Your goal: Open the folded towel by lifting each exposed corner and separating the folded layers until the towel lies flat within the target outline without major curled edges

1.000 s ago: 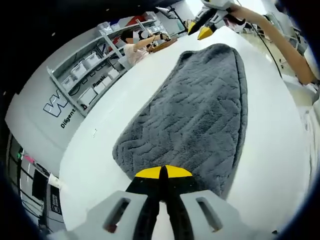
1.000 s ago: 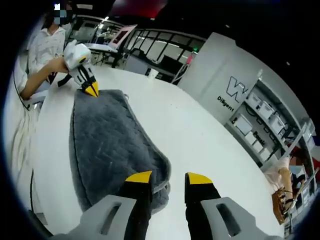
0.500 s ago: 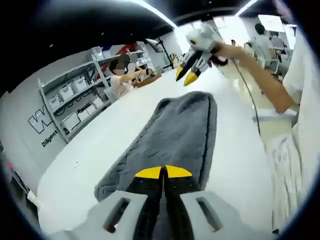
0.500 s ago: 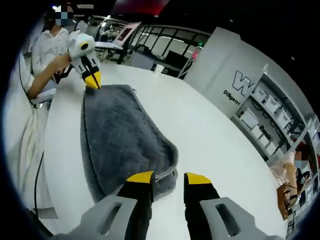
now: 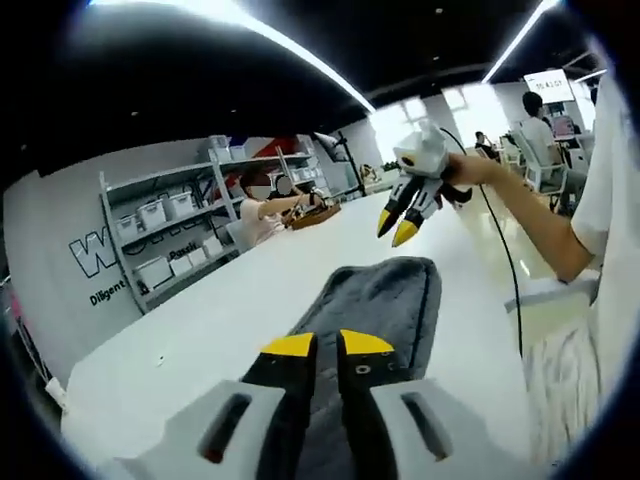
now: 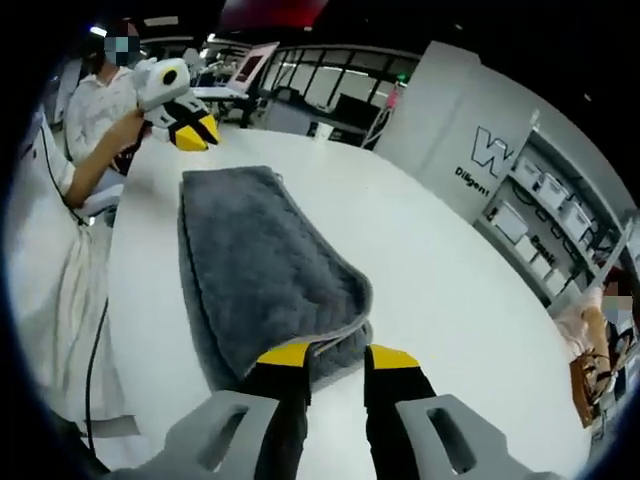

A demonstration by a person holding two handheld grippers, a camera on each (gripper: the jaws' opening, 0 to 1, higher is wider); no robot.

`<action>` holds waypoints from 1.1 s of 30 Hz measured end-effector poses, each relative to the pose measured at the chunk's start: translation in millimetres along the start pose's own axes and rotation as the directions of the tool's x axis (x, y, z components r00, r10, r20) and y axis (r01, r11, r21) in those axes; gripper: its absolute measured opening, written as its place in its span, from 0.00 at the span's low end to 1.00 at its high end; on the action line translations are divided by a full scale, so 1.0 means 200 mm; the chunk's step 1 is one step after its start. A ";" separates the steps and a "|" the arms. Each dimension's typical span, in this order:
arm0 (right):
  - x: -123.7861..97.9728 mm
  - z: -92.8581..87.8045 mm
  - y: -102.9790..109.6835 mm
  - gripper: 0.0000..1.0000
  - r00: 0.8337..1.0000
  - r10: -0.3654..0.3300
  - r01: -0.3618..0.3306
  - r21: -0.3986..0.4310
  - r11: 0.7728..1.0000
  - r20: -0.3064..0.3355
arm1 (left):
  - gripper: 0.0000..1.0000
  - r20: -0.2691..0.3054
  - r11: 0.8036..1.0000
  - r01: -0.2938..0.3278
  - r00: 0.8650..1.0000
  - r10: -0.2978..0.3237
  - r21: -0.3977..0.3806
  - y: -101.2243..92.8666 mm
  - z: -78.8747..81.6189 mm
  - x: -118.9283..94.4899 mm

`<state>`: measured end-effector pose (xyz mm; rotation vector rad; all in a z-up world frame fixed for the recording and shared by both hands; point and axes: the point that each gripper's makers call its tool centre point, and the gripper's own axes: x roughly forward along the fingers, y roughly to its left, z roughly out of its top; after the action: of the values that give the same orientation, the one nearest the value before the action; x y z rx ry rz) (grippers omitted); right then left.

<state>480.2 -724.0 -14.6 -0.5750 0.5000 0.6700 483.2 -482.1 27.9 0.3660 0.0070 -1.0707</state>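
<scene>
Both of your claws have risen off the bench since a second ago. Your left claw, which was pressed shut at the near edge of the towel, has lifted, and its tips now stand a sliver apart with nothing clearly between them; whether they still pinch any cloth is too close to call. Your right claw shows its tips apart, straddling the towel's near end, where the top layer has arched up from the layer beneath. From the left claw, the towel runs straight ahead along the bench, and the right claw hangs in the air above its far end. From the right claw, the left claw floats just past the towel's far end, off the cloth. To my eye the towel is still a long folded strip, so the unfolding has barely begun; you will likely need a firm grip on that raised top layer before peeling it over.
</scene>
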 end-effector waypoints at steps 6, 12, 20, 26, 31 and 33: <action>-0.01 0.04 -0.02 0.02 1.000 -0.019 0.017 0.076 0.997 0.019 | 0.15 0.036 1.000 -0.013 0.999 0.014 -0.008 -0.01 0.03 0.02; 0.00 -0.01 0.08 0.00 0.998 0.054 -0.051 0.100 0.994 -0.031 | 0.27 0.038 0.998 -0.022 0.999 0.024 -0.055 -0.03 0.04 0.03; 0.00 -0.03 0.13 0.06 0.995 0.081 -0.074 0.127 0.989 -0.052 | 0.32 0.029 0.994 0.000 1.000 0.003 -0.109 -0.07 0.04 0.04; 0.00 -0.02 0.12 0.32 0.997 0.066 -0.059 0.138 0.989 -0.047 | 0.38 0.038 0.991 0.015 0.999 -0.010 -0.134 -0.09 0.06 0.04; 0.01 -0.03 0.17 0.22 0.992 0.106 -0.096 0.139 0.986 -0.062 | 0.38 0.041 0.992 0.011 0.999 -0.006 -0.129 -0.08 0.06 0.04; 0.02 -0.04 0.17 0.26 0.992 0.099 -0.089 0.122 0.988 -0.075 | 0.37 0.040 0.992 0.013 0.999 -0.009 -0.127 -0.08 0.06 0.03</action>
<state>458.3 -705.0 -34.0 -0.4695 0.6412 0.7035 470.2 -498.5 33.7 0.2302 0.0424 -1.0823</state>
